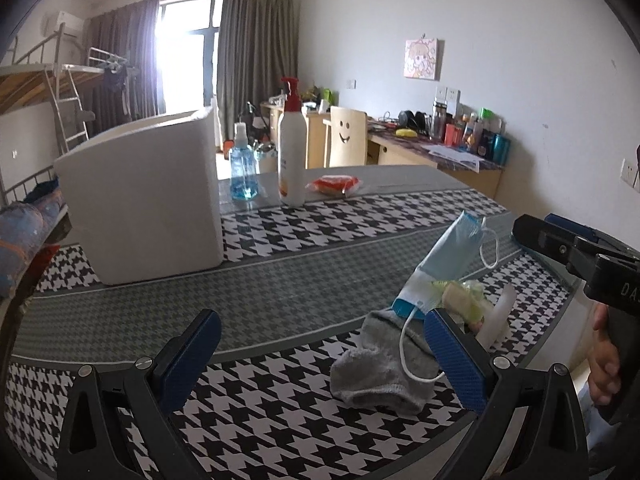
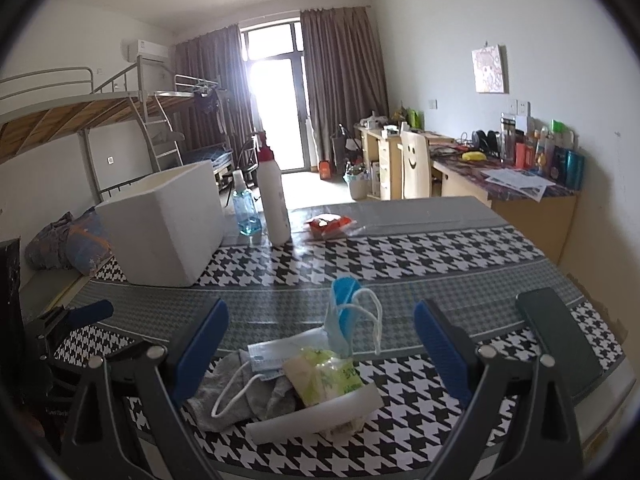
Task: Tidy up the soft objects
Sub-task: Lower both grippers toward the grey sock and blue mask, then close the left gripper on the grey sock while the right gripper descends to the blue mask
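Both claws hang low over the near edge of the desk [image 1: 304, 292], which wears a black-and-white houndstooth cloth with grey bands. The left claw [image 1: 320, 354] stands wide open, its 2 blue pads spread apart with nothing between them; the right-hand pad sits just beside a small heap of soft things. The right claw [image 2: 320, 350] is also spread wide and holds nothing, with the heap lying between and just ahead of its fingers.

The heap sits near the front edge of the desk. At the bottom lies a grey sock [image 1: 380, 364], crumpled flat on the cloth. Across it rests a blue face mask [image 1: 444, 256], one end tilted up off the desk, its white ear loop [image 2: 232, 394] trailing over the sock. Touching the mask is a small green-and-white packet [image 2: 326, 374], and a white foam strip [image 2: 316, 410] lies against the packet on the near side.

Well apart from the heap, toward the far left, stands a white foam box [image 1: 144, 200], open at the top. Just beside it are a blue spray bottle [image 1: 243, 164] and a tall white pump bottle [image 1: 291, 148] with a red top, both upright. A red-and-white wrapped packet [image 1: 335, 184] lies near them. A dark phone [image 2: 560, 336] rests flat at the desk's right edge.
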